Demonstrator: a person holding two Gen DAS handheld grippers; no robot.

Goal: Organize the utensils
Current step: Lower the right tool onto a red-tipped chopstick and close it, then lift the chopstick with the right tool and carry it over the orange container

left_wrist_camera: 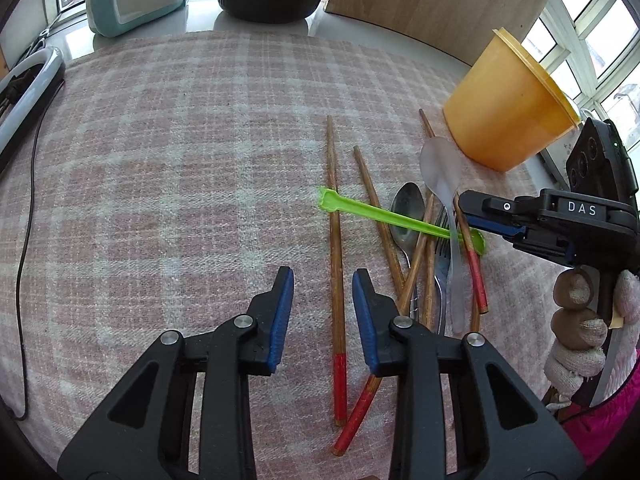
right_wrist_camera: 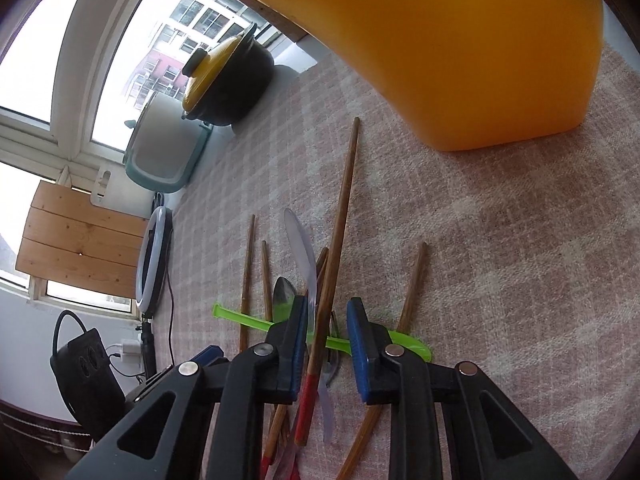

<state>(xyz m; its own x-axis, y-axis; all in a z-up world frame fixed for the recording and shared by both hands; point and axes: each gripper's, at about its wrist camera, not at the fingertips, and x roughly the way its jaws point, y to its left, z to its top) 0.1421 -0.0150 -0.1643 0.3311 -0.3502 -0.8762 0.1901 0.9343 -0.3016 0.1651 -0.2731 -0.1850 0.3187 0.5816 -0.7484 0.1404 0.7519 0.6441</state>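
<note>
Right gripper (right_wrist_camera: 327,344) is down low over the pile, jaws apart, straddling a red-tipped chopstick (right_wrist_camera: 334,248) and the stem of the clear plastic spoon (right_wrist_camera: 301,248) — nothing pinched yet, as far as the wrist view shows. From the left camera it comes in sideways from the right edge, (left_wrist_camera: 464,208) nose level with the cloth, held in a gloved hand (left_wrist_camera: 588,320) with the fingers curled round the handle. Left gripper (left_wrist_camera: 323,312) hangs open too, tilted down toward the checked tablecloth (left_wrist_camera: 160,160), with a lone chopstick (left_wrist_camera: 335,264) running between its blue pads, not touched. The utensils lie in a loose heap: wooden chopsticks fanned out, a metal spoon (left_wrist_camera: 407,212), a fork (left_wrist_camera: 442,236), and a green plastic stirrer (left_wrist_camera: 384,216) lying across the lot. Just beyond stands the orange tub (left_wrist_camera: 508,108), upright, mouth open, seemingly the place it's all headed for. That crossed stirrer looks like the snag: lifting a chopstick from under it could drag neighbours along. Both hands seem set for a pick, the right one closer to closing.
</note>
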